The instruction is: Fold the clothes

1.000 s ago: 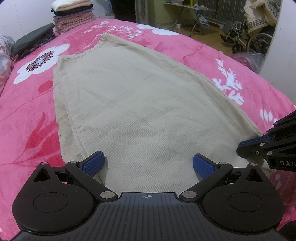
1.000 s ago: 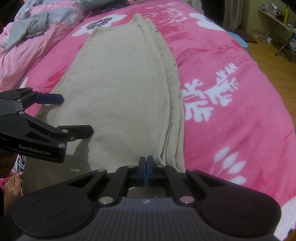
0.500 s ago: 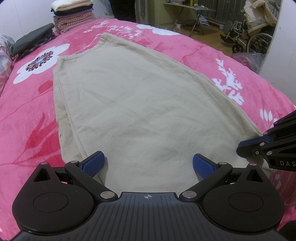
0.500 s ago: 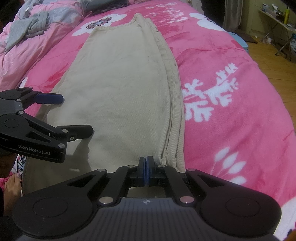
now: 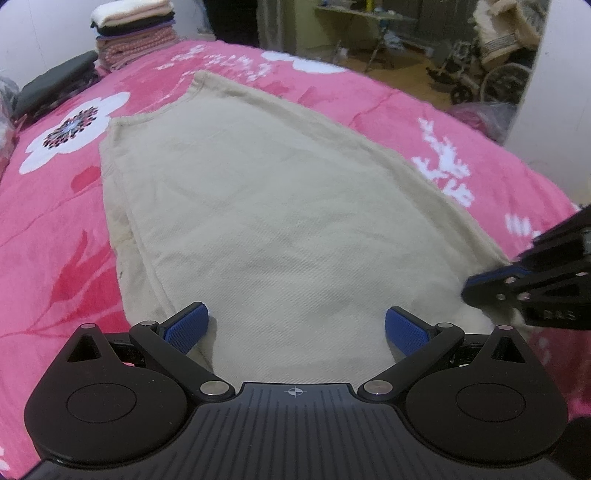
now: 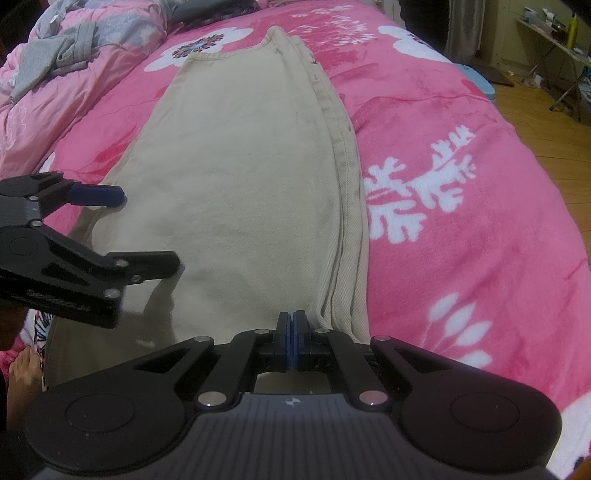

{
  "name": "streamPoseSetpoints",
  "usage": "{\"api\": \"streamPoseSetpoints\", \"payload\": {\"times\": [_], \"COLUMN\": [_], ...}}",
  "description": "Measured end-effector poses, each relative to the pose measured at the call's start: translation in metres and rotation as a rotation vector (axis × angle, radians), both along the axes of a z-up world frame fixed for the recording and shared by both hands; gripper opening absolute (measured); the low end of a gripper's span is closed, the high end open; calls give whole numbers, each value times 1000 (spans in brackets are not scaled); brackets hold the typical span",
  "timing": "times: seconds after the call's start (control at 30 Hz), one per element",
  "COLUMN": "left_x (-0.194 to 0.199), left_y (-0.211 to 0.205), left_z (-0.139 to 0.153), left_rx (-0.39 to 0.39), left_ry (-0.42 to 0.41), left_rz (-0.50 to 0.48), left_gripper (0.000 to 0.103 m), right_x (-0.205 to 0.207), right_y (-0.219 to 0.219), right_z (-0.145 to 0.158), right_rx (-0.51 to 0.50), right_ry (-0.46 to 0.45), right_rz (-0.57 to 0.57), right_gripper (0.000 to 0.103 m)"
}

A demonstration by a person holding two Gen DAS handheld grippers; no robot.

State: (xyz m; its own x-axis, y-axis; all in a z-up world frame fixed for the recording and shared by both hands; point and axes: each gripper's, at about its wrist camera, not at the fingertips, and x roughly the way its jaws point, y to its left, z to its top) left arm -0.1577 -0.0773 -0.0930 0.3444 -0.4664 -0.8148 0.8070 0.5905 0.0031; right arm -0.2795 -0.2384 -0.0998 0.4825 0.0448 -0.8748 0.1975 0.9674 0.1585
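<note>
Beige trousers [image 5: 277, 203] [image 6: 240, 166] lie folded lengthwise, leg on leg, on a pink flowered blanket [image 5: 55, 240] [image 6: 461, 147]. The waist end is far and the hems are near. My left gripper [image 5: 295, 321] [image 6: 149, 229] hovers open over the near left part of the trousers, with only flat cloth below its blue pads [image 5: 186, 326]. My right gripper [image 6: 293, 325] [image 5: 476, 284] is shut at the near right corner beside the stacked seams. Its pads meet and no cloth shows between them.
A stack of folded clothes [image 5: 136, 29] and a dark item [image 5: 55, 85] sit at the bed's far left. A grey garment [image 6: 62, 55] lies on a pink quilt. A wheelchair [image 5: 491, 81] and wooden floor [image 6: 546, 122] lie beyond the bed. A person's bare foot [image 6: 26, 373] is at the lower left.
The left gripper has shifted slightly and its view is a little blurred. The right gripper has kept still and shut. The trousers lie as before.
</note>
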Motion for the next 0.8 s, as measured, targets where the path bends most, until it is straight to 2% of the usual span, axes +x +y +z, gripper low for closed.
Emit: {"api": "streamPoseSetpoints", "payload": {"times": [0.23,0.47,0.7,0.8], "left_x": [10,12,2,-1], "left_y": [45,86,92,90], "left_z": [21,27,16,12], "left_rx": [-82,-71,-69,-51], "left_ry": [121,215,384,415], "left_rz": [4,-6,-96,-146], "left_gripper": [103,103,103,103], "right_x": [-1,-3,-9,-13], "right_y": [1,-3,-9,-10], "right_z": [0,-2,0,4], "right_rx": [-2,22,58,79], "right_ry": [-4,-20,-49,-59], "right_rz": [-6,-15,-16,-17], "right_gripper": [0,0,0,1]}}
